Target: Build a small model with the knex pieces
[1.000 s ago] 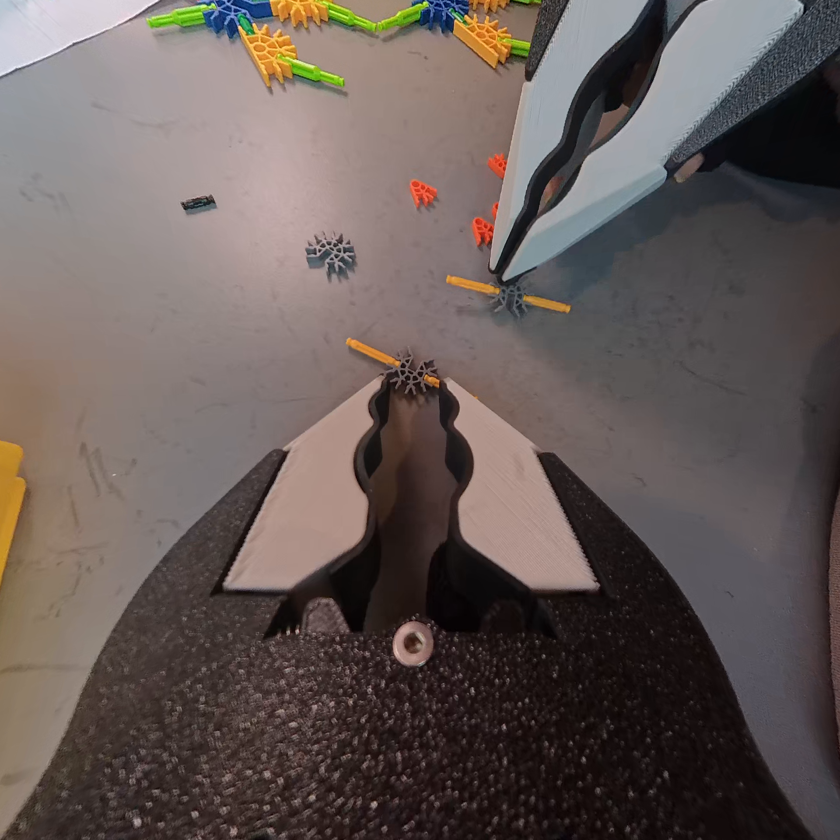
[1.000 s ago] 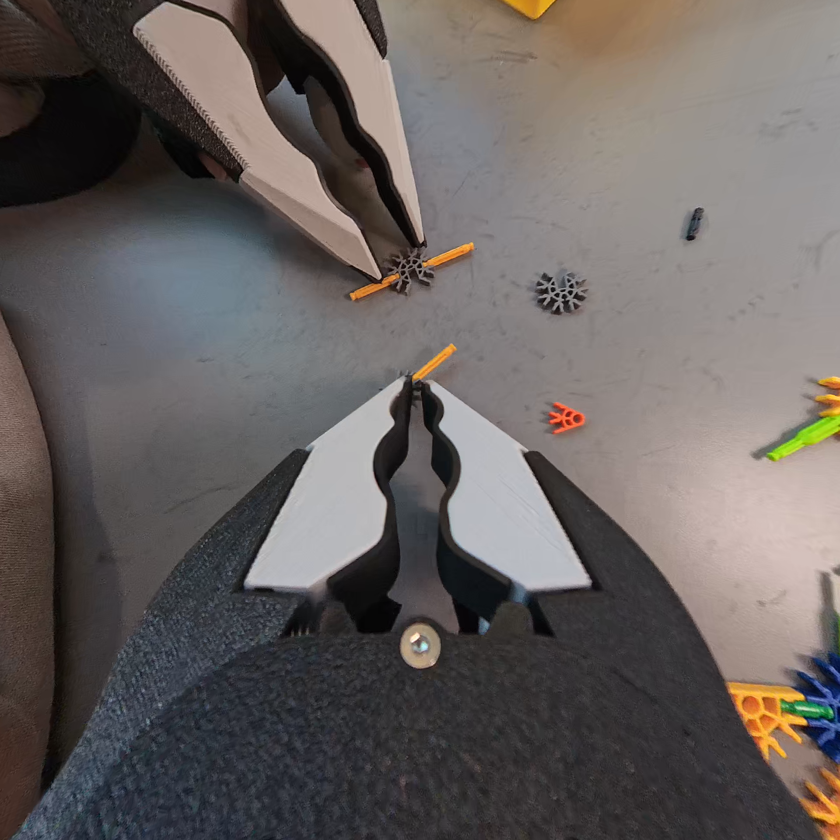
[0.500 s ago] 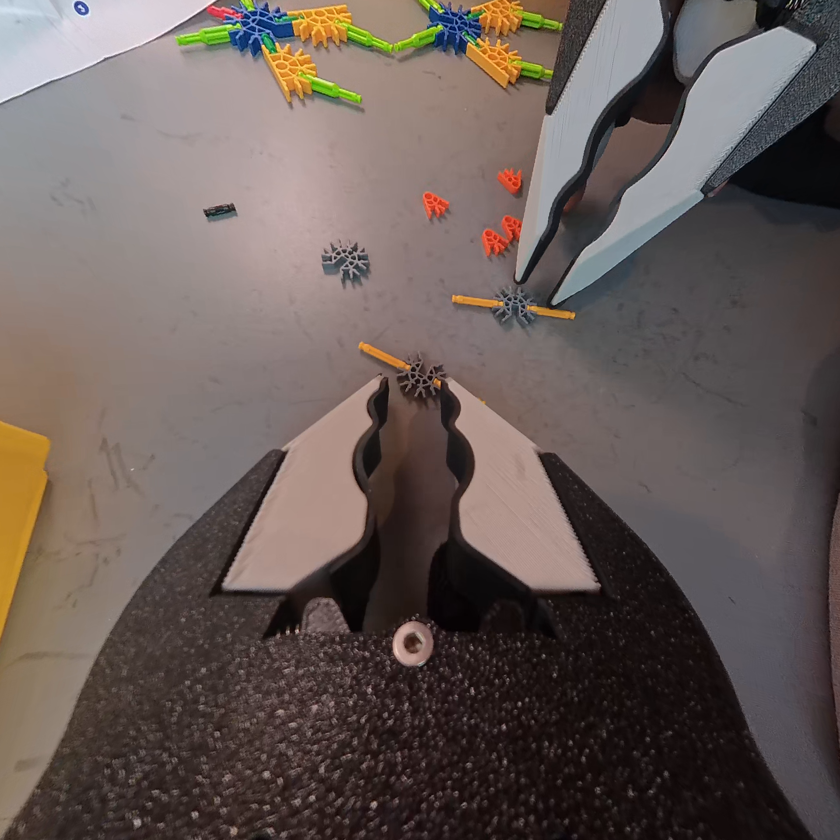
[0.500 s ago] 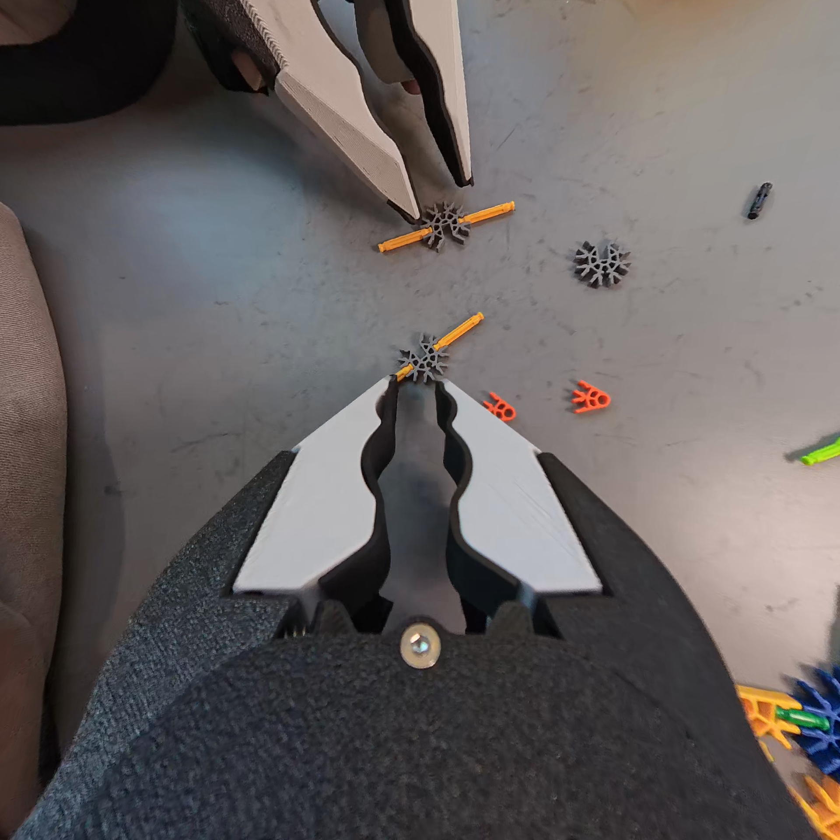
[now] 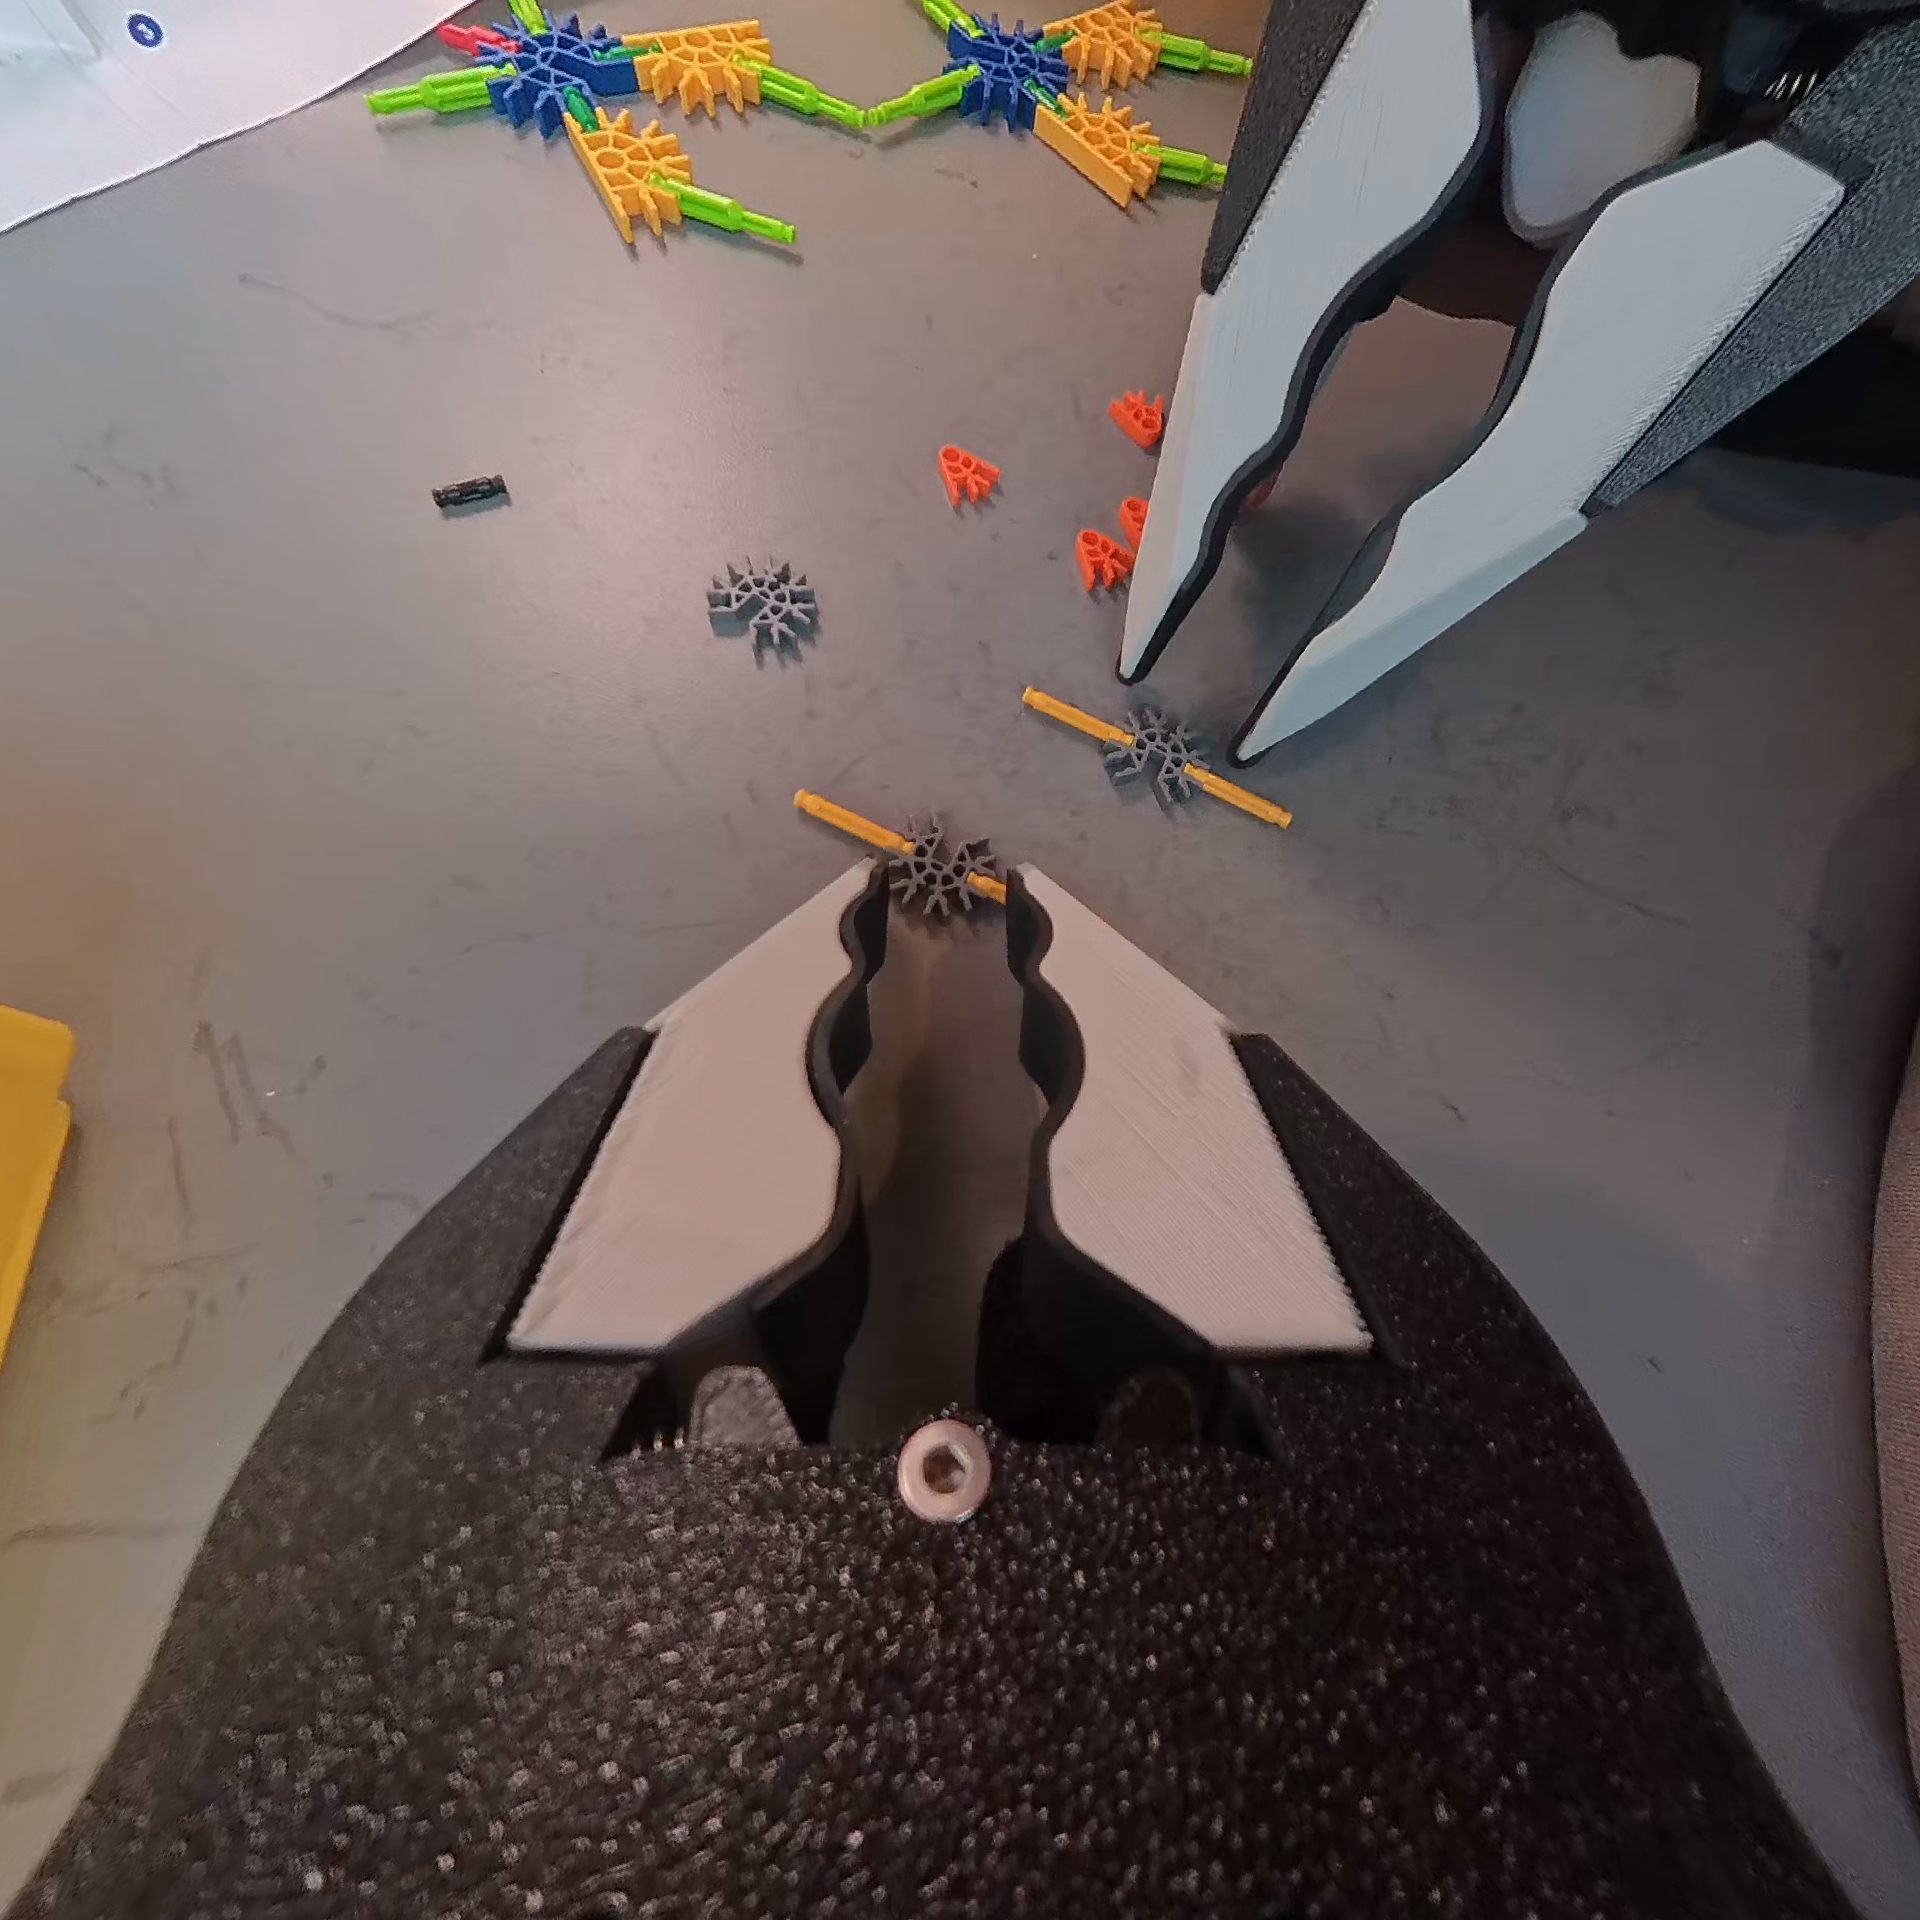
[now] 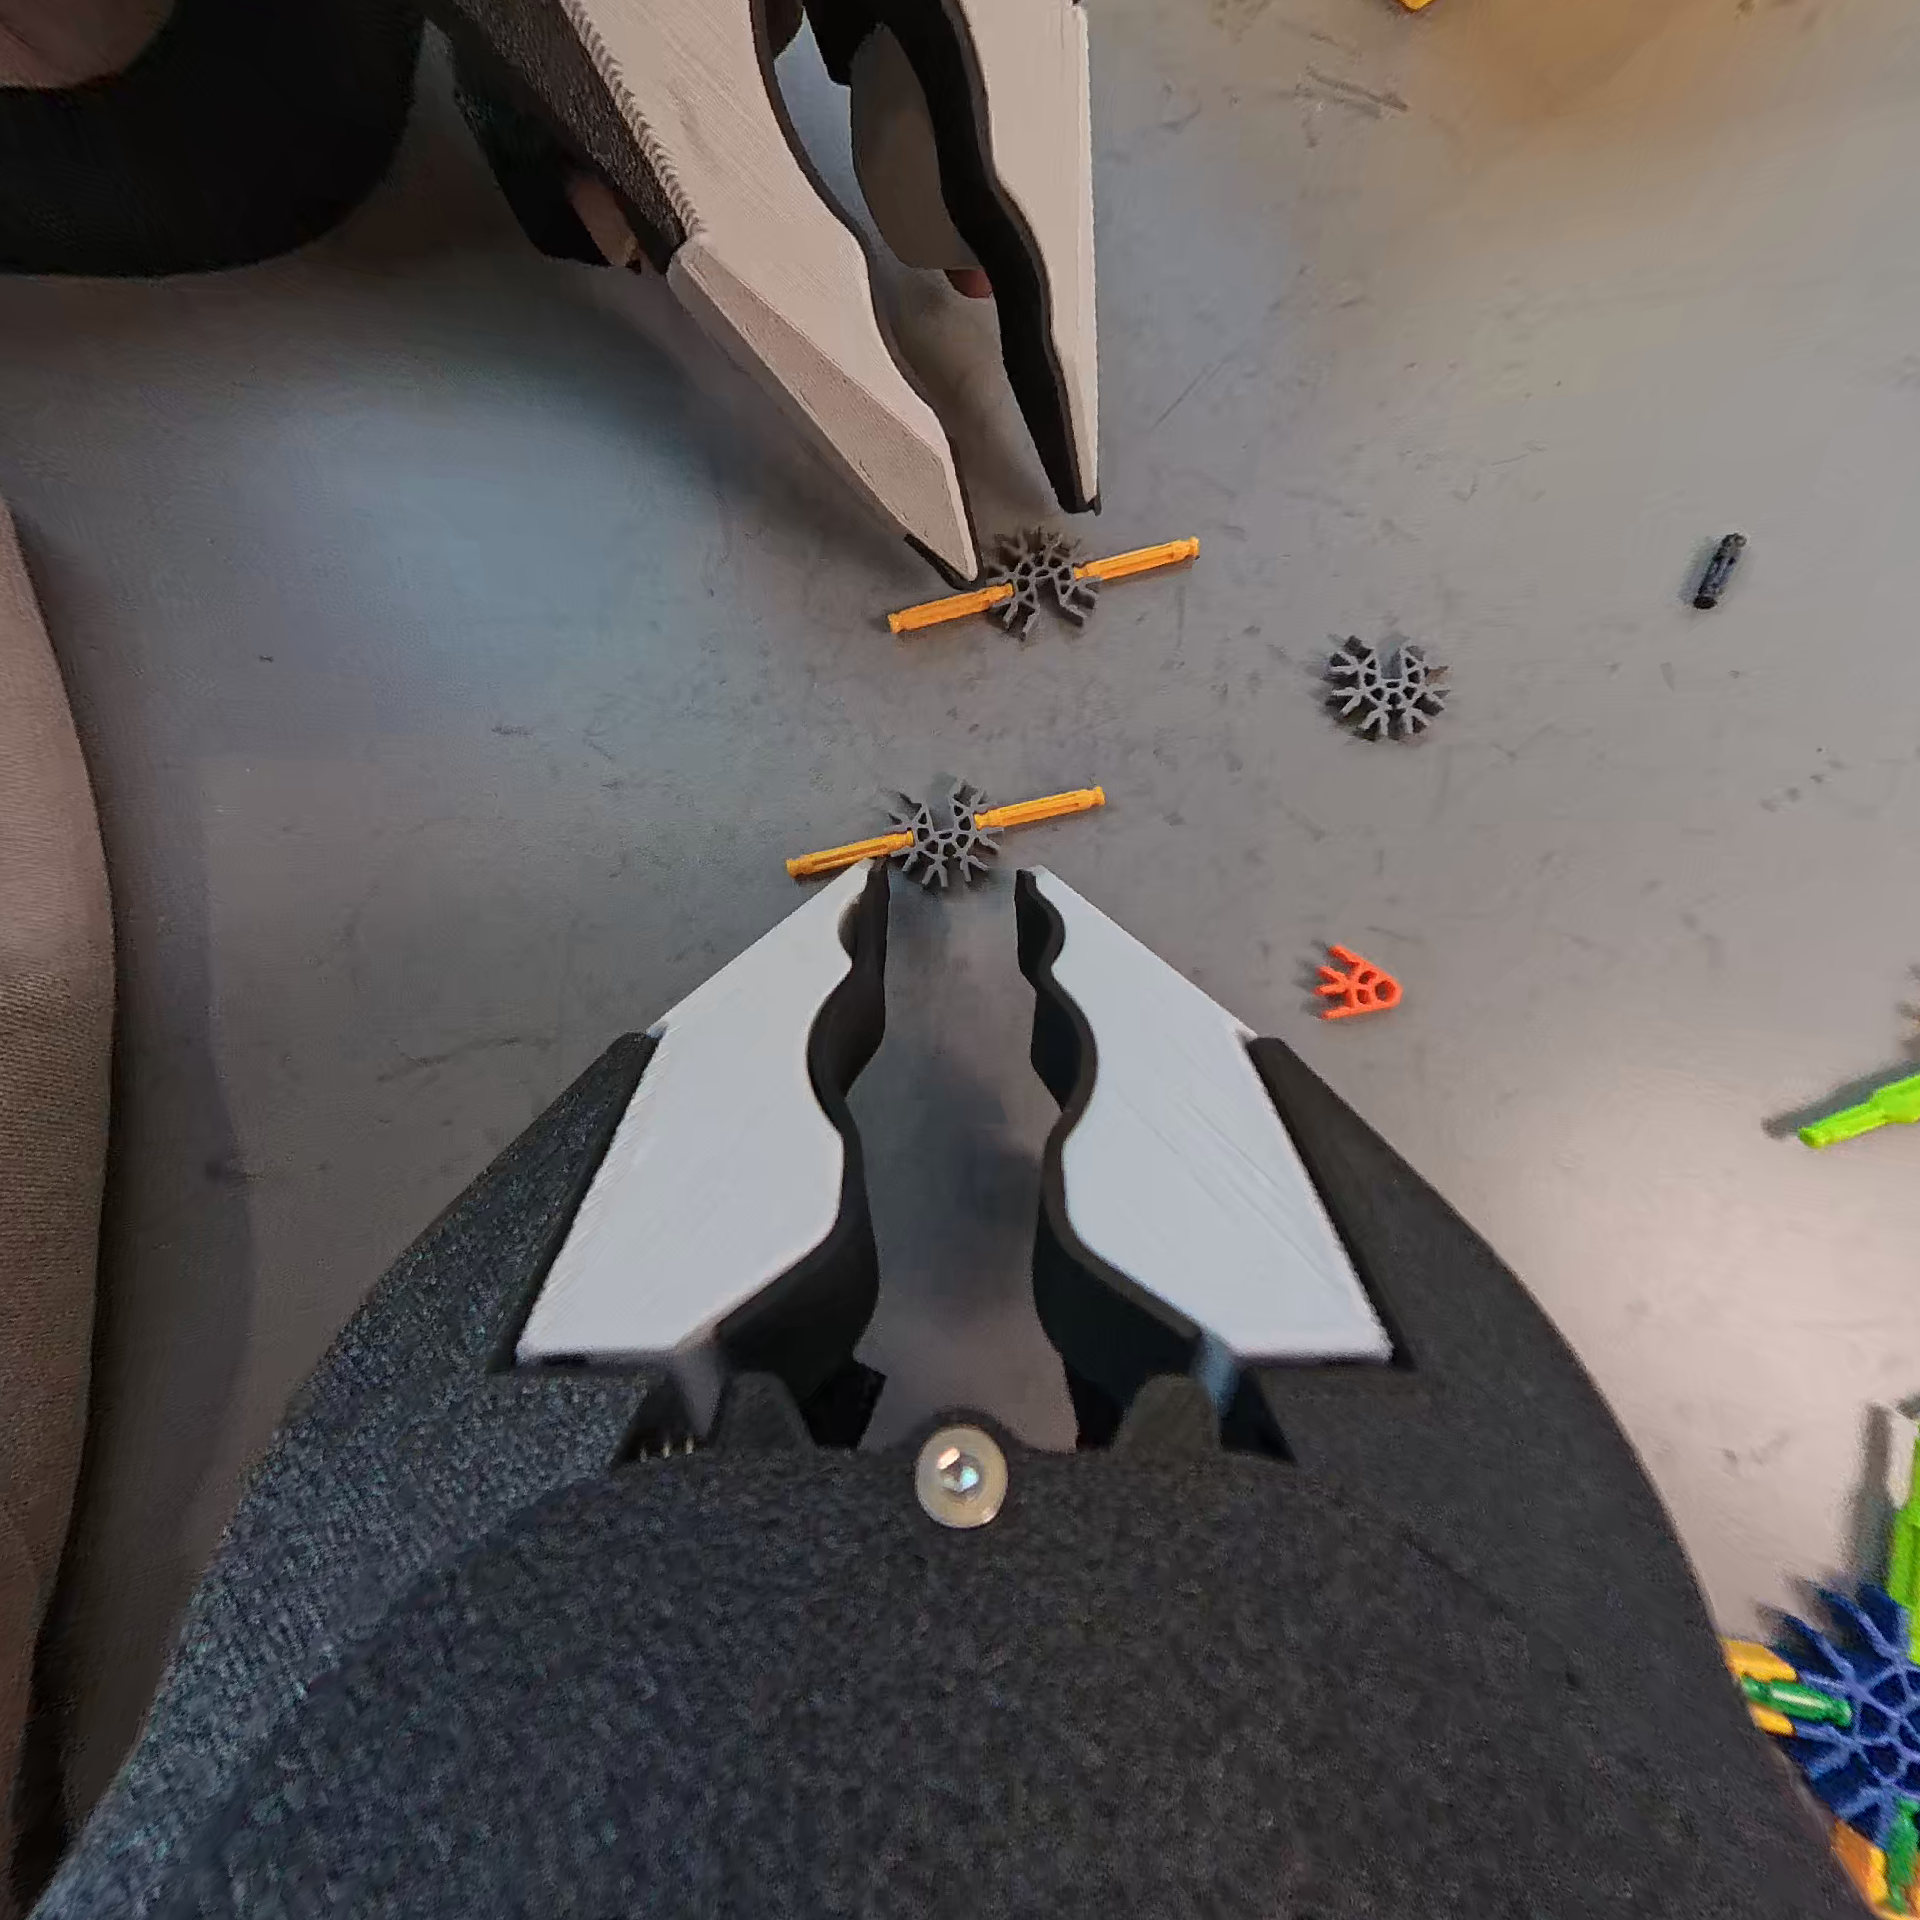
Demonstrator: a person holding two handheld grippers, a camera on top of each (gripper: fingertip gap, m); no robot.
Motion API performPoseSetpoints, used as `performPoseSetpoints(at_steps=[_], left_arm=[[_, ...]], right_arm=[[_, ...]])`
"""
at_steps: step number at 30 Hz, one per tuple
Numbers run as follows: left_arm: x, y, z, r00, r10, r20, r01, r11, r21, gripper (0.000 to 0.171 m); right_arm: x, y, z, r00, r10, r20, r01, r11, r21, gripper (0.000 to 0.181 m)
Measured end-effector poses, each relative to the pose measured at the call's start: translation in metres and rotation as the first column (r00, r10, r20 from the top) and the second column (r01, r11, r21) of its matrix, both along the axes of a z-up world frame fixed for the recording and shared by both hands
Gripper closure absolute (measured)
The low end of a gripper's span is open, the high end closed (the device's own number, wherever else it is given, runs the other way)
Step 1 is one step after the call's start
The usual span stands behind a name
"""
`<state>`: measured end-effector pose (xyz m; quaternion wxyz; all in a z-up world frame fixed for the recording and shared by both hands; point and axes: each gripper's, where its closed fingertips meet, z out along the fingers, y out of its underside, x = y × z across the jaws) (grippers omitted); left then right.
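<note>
In the left wrist view, the left tool (image 5: 940,878) is sitting with its tips narrowly apart, holding nothing. A grey snowflake piece with an orange stick (image 5: 940,868) is lying flat on the grey worktop (image 5: 416,831), right at the tips. Only this view is showing a yellow box edge (image 5: 26,1153) near left and a white sheet (image 5: 125,94) far left.

In the right wrist view, the right tool (image 6: 951,883) is also slightly open and empty. A second grey snowflake piece (image 6: 945,831), orange stick through it, is resting just past its tips. Here just one orange clip (image 6: 1356,987) is showing, on the right.
</note>
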<state>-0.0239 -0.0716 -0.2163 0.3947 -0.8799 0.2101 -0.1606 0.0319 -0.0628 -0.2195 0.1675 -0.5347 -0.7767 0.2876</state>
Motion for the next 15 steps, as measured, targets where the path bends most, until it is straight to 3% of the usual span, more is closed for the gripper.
performPoseSetpoints(at_steps=[4,7,12,15], left_arm=[[0.016,-0.005,0.004,0.997,-0.073,0.010,0.072,0.997,0.024,0.149],[0.029,-0.009,0.006,0.992,-0.128,0.014,0.128,0.991,0.034,0.149],[0.048,-0.010,0.006,0.985,-0.170,0.019,0.169,0.985,0.038,0.146],[0.054,-0.006,0.004,0.987,-0.158,0.022,0.158,0.987,0.021,0.140]], right_arm=[[-0.003,-0.004,-0.004,1.000,0.000,0.012,0.000,0.999,0.038,0.166],[-0.002,-0.007,0.001,1.000,-0.005,0.004,0.005,0.999,-0.040,0.165],[0.003,0.039,0.016,0.992,-0.110,-0.060,0.110,0.994,-0.003,0.159],[0.015,0.055,0.008,0.995,-0.085,-0.044,0.087,0.994,0.063,0.154]])
